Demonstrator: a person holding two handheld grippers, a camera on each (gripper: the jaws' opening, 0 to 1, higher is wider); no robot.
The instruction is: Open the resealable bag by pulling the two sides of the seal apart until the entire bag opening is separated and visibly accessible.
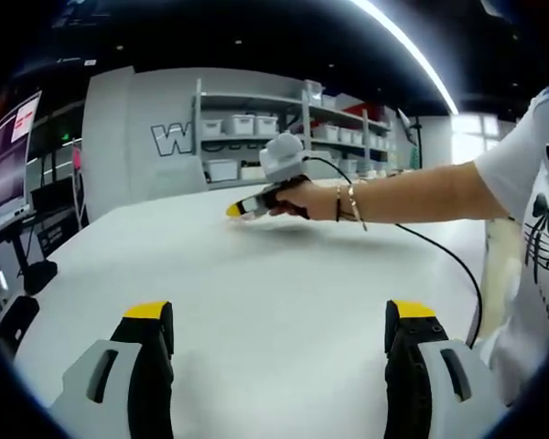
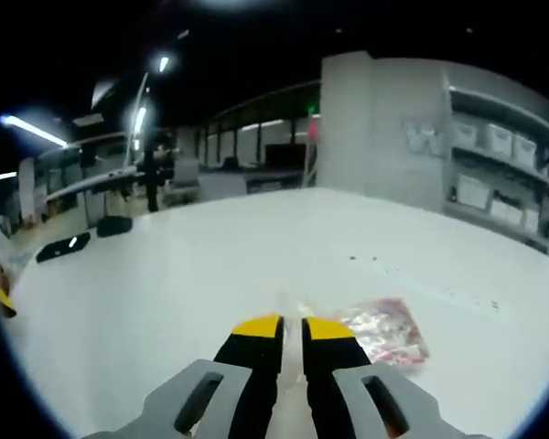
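the resealable bag (image 2: 384, 331) lay on the white table (image 2: 210, 274) at 1 o'clock, touching the right gripper (image 2: 293, 326), fingers nearly pressed together. left gripper (image 1: 279, 315) fingers were spread. likely light, limp, slippery; grip the seal lips.

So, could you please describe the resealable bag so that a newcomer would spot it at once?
On the wide white table, look just beyond the right gripper. The resealable bag lies flat there, clear plastic with pinkish-red contents, the one coloured item on that bare surface.
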